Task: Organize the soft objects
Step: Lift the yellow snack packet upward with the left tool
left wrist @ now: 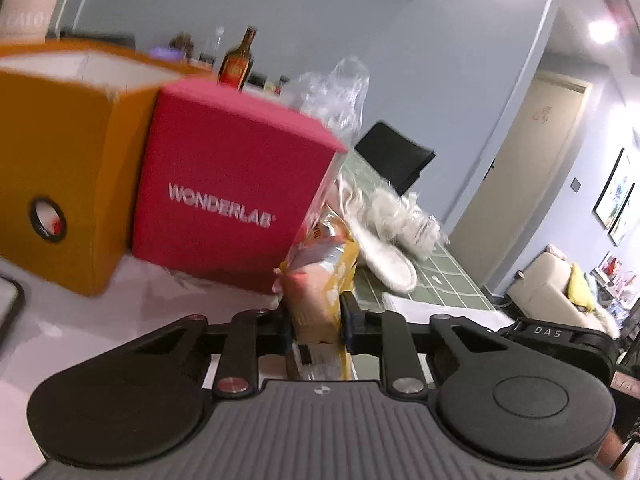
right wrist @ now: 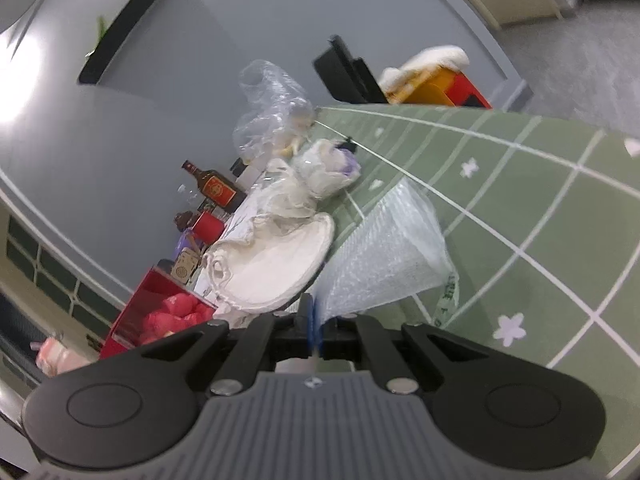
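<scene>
Left tool (left wrist: 316, 322) clamps yellow snack bag (left wrist: 320, 280), upright | right tool (right wrist: 314, 326) pinches bubble wrap (right wrist: 384, 248)

The red box (left wrist: 236, 196) carries "WONDERLAB" in white capitals on its front face. A black housing (left wrist: 560, 340) at the right edge of the left wrist view is marked "DAS" in pale letters. At the top left, a pale bag (left wrist: 28, 4) shows blurred letters that look like "CALO". Labels on the brown bottle (left wrist: 238, 62) and the yellow packet (left wrist: 320, 276) are too blurred to read.
</scene>
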`<state>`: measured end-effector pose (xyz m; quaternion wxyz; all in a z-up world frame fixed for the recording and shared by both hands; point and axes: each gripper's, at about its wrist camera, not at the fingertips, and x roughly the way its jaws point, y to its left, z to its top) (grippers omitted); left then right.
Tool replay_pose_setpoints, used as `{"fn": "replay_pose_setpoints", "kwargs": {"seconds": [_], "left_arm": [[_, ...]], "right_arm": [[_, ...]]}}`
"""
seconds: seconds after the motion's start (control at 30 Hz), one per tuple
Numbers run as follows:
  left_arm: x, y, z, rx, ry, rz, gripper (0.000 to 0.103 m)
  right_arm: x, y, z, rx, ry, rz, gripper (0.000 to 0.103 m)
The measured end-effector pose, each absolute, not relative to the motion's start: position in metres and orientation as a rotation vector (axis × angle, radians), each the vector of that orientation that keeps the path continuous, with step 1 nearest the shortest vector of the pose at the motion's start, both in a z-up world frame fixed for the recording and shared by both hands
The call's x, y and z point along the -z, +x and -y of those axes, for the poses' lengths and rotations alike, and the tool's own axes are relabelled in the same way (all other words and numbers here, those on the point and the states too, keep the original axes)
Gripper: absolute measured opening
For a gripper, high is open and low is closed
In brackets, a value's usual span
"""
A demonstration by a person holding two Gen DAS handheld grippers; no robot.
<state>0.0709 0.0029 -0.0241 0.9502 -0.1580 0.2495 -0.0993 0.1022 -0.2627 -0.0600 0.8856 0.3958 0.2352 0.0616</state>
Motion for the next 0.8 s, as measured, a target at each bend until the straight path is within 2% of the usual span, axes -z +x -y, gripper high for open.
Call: {"fn": "replay_pose_setpoints", "kwargs": {"seconds": [0.2,0.47,0.6,0.8], "left_arm": [[0.018,0.053,0.002,0.175,-0.234,-0.411,0.023],[0.005,0.024,0.020,0.128,0.090,-0.258,0.023],[0.012,0.024,0.028,0.174,0.155,-0.288,0.024],[0.014,0.025,0.017,0.238,0.072,-0.319,0.023]], "right_arm": [[0.058,0.097,0.261,-0.136,0.795,-0.449,0.000],[0.058,0.099,0.260,-0.140,0.786,-0.449,0.000],[0.058,0.099,0.260,-0.136,0.788,-0.454,0.000],[0.058,0.100,0.259,-0.140,0.784,-0.456,0.000]]}}
